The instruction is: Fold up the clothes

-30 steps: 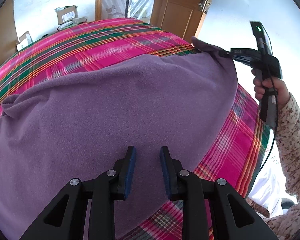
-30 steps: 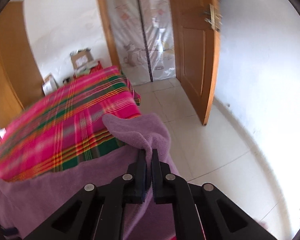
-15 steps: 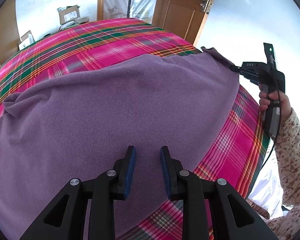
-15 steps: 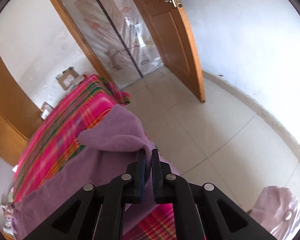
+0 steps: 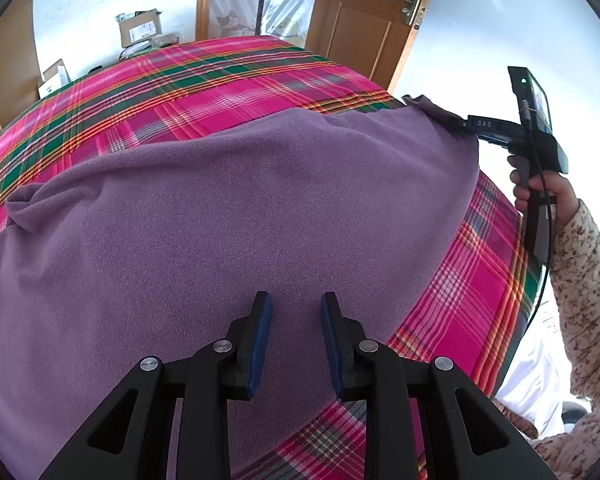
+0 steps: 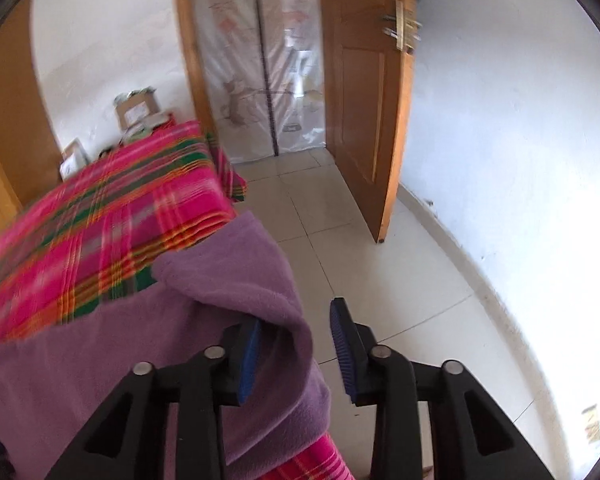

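Right hand-held gripper [image 6: 296,350] jaws just opening, purple fleece [image 5: 228,216] corner loose between; fleece spread smooth on plaid bed [image 5: 228,80].

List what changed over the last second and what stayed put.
The right gripper has just been opening its jaws and let go of the purple garment's corner, which now lies loose between them, sunk to the plaid bedspread's edge. The left gripper kept still, open above the garment.
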{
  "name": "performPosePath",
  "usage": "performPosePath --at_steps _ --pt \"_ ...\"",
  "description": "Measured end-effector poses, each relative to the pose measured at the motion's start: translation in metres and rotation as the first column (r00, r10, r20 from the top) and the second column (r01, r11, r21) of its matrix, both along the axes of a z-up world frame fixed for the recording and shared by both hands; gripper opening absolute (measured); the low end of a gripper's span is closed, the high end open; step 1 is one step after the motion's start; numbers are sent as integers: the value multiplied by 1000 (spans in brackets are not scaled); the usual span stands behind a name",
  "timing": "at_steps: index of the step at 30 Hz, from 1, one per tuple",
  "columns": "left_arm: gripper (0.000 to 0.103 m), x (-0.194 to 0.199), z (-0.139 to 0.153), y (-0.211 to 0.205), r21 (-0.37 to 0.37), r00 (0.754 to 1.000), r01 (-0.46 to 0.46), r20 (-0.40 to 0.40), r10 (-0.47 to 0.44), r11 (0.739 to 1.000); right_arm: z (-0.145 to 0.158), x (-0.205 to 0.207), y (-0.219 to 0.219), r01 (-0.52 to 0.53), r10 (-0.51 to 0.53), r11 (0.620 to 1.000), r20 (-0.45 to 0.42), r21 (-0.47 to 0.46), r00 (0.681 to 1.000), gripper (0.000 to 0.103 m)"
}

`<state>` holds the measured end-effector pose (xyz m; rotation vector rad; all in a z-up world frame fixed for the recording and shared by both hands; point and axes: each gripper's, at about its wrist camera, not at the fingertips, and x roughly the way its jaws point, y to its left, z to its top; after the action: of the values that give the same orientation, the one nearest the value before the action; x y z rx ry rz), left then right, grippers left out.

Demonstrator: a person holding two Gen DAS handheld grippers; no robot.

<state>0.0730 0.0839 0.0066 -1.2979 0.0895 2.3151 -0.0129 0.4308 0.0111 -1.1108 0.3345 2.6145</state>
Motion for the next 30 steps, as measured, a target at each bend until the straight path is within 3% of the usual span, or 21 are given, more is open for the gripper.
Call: performPosePath --at_steps 4,13,20,30 --pt "27 0 0 0 0 1000 1 -1 -1 1000 -5 9 28 97 -100 988 -18 -117 995 8" --pt "27 0 -1 -2 8 1000 -4 3 4 1000 -20 22 53 152 -162 954 -18 -259 987 3" --pt "27 2 1 -11 32 1000 -20 12 19 999 -28 27 50 190 -191 941 23 -279 981 4" --pt "27 8 17 -57 106 994 -106 -24 109 989 -31 33 50 296 -284 922 86 -249 955 6"
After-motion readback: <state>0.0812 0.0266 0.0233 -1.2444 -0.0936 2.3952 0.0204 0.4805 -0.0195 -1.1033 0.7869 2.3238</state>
